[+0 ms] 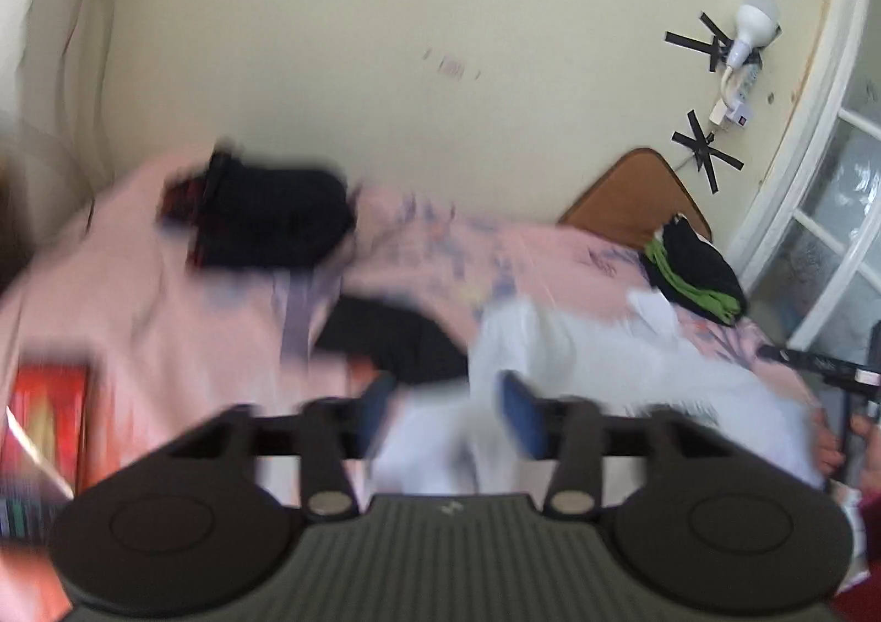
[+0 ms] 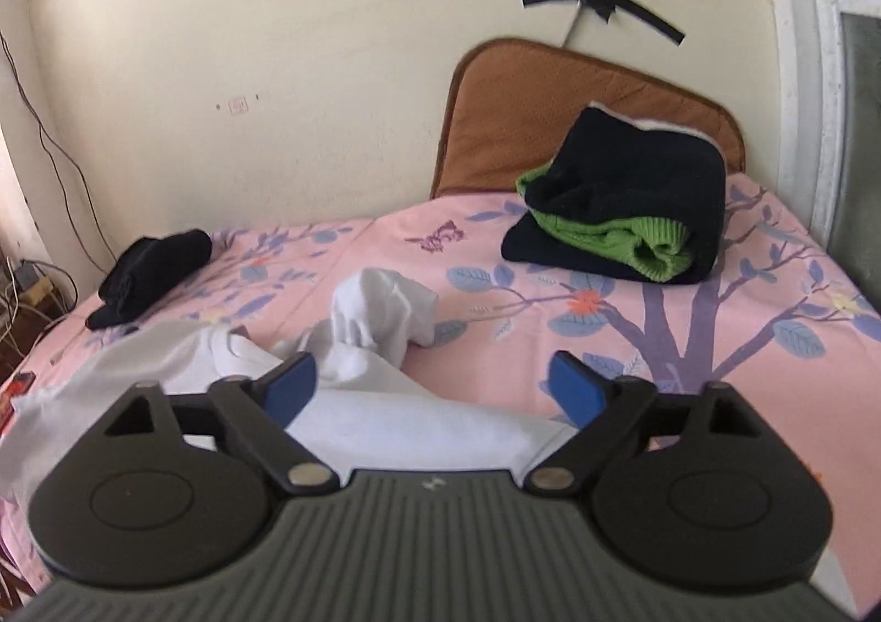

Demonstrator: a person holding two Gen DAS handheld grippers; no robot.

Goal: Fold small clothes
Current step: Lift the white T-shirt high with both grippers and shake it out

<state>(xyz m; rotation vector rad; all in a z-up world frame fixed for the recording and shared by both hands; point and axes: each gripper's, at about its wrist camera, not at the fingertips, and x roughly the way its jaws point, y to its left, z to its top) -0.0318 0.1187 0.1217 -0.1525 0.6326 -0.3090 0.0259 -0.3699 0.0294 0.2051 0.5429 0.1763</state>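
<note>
A crumpled white garment [image 2: 385, 324] lies on the pink flowered bedsheet [image 2: 716, 346], right in front of both grippers. My right gripper [image 2: 435, 385] hovers over its near edge with the jaws wide open and nothing pinched. The left wrist view is motion-blurred. There my left gripper [image 1: 449, 415] stands open above the same white garment [image 1: 578, 346], and the cloth shows in the gap between the pads. A folded black and green stack [image 2: 622, 203] rests at the far right of the bed. A dark garment [image 1: 270, 214] lies at the far left and another black piece [image 1: 396, 341] nearer.
A brown cushion [image 2: 550, 115] leans on the cream wall behind the stack. A small black garment [image 2: 148, 275] sits near the bed's left edge, with cables on the floor beyond. A red box [image 1: 49, 412] lies at the left. A person's hand [image 1: 859, 445] shows at the right edge.
</note>
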